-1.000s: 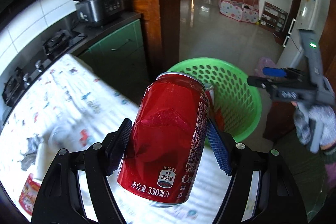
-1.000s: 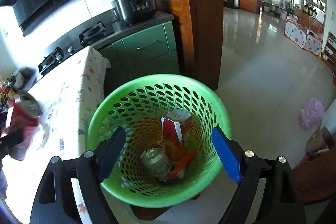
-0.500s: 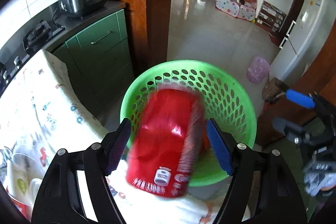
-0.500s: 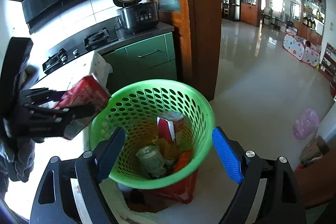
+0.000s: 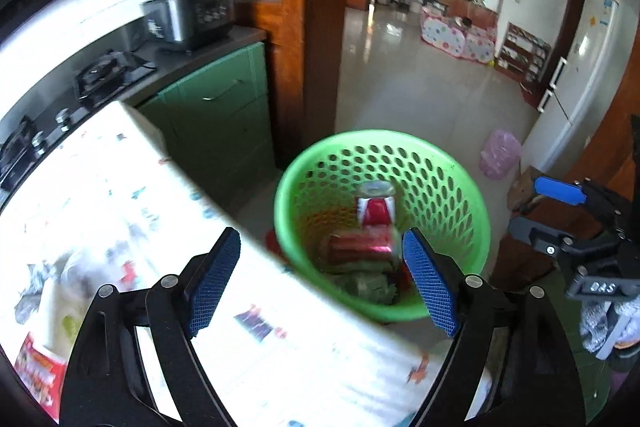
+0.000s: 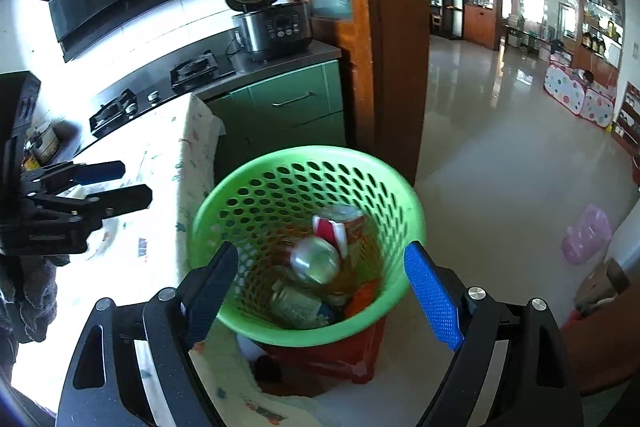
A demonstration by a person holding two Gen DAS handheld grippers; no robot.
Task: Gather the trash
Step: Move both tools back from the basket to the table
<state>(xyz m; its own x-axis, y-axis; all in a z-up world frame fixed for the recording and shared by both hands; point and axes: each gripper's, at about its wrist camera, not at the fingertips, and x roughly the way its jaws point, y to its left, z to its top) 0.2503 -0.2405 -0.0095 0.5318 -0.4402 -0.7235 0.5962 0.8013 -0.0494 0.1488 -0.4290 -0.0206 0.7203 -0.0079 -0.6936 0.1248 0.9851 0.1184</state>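
At the table edge, over the patterned tablecloth (image 5: 120, 195), our left gripper (image 5: 320, 279) stands with fingers spread wide and nothing between them. The green basket (image 5: 460, 187) sits on the floor at about 1 o'clock from those fingertips, just past the cloth's edge. Inside it lies a red can (image 5: 362, 247) on its side, long axis running 9 to 3, with a second red-and-white can (image 5: 376, 213) upright behind it at 12. Our right gripper (image 6: 322, 291) hangs directly over the basket mouth, fingers also wide and empty — it looks straight down on the silver can end (image 6: 316, 259) and other scraps. What trash remains seems to lie the other way: a red packet (image 5: 38, 371) at 8 o'clock in the left view, low on the cloth, with pale crumpled stuff near it, too blurred to name. We judge the left hand the nearer one for that reach — the right is well apart from it, across the table corner.
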